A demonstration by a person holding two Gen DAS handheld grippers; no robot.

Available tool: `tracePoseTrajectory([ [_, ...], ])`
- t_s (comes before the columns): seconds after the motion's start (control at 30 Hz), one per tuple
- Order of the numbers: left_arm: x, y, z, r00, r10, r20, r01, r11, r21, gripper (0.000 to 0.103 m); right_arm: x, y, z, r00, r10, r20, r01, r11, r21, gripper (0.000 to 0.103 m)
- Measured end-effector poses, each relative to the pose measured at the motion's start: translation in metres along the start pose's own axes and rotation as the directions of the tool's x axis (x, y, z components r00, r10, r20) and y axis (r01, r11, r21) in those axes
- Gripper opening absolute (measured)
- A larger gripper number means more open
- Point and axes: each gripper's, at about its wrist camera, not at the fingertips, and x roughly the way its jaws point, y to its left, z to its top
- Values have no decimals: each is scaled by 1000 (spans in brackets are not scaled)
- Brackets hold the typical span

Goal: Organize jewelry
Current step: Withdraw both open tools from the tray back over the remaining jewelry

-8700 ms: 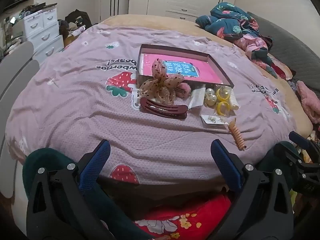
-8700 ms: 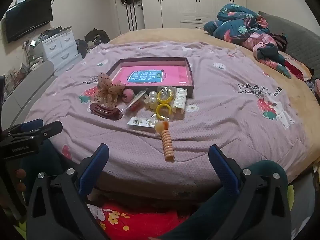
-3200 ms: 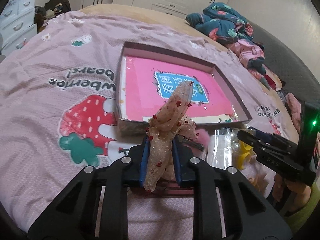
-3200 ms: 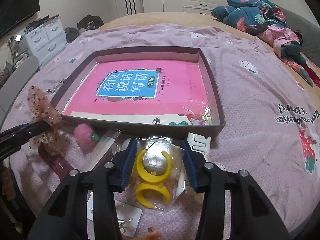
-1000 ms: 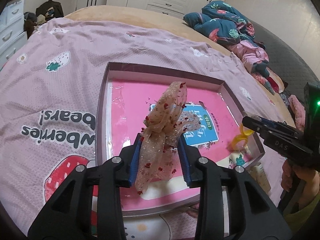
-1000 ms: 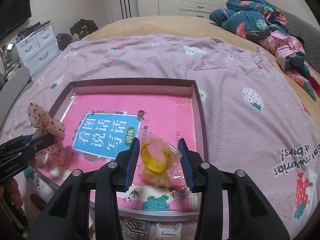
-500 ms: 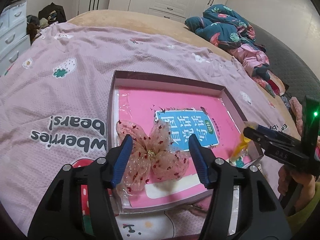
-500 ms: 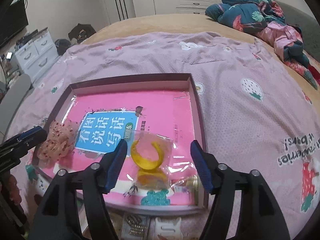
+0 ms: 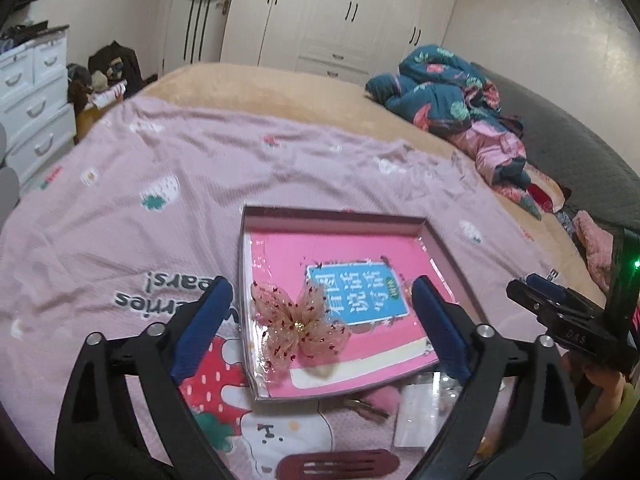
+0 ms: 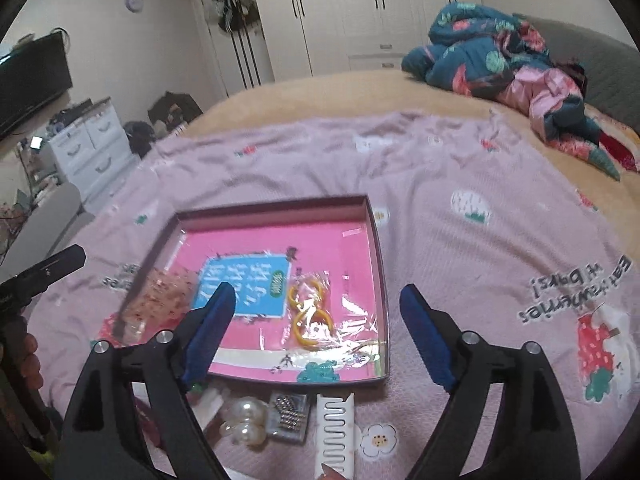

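Note:
A shallow box [image 9: 336,213] with a pink lining lies on the bed, also in the right wrist view [image 10: 272,205]. A sheer bow hair clip [image 9: 298,326] lies in its near left part [image 10: 160,294]. A clear bag of yellow hoops [image 10: 310,312] lies in its right part. My left gripper [image 9: 320,328] is open and empty above the bow. My right gripper [image 10: 316,334] is open and empty above the bag. A dark red hair clip [image 9: 338,467], pearl earrings [image 10: 244,420], a white comb clip [image 10: 334,428] and a small packet [image 10: 288,416] lie in front of the box.
A pink strawberry-print blanket [image 9: 140,208] covers the bed. Bundled clothes [image 9: 448,96] lie at the far right. White drawers [image 10: 86,148] stand at the left. A pink pompom [image 9: 384,396] and a clear packet [image 9: 416,416] lie near the box's front edge.
Both grippers have opened wider and pulled back from the box. The bow and the hoop bag, released half a second ago, stay lying in the box.

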Motion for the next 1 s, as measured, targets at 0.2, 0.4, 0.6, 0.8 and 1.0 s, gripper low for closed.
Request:
tracePoseTrajectory([
  [0.2, -36, -9, 1, 999, -1, 51, 1, 1000, -2, 93, -37, 2, 4, 998, 31, 54, -31, 1000, -2, 89],
  [0.4, -69, -15, -8, 996, -3, 91, 3, 1000, -3, 94, -75, 7, 2, 993, 46, 107, -44, 999, -24, 91],
  [0.6, -90, -20, -20, 994, -7, 110, 7, 1000, -1, 94, -105, 17, -6, 988, 36, 150, -25, 997, -77, 91],
  [0.8, -104, -31, -29, 993, -22, 114, 19, 999, 26, 94, -127, 22, -18, 985, 50, 167, -32, 994, -107, 91],
  [1.0, -108, -43, -43, 995, -33, 98, 28, 998, 53, 94, -138, 22, -35, 987, 54, 153, -36, 992, -124, 91],
])
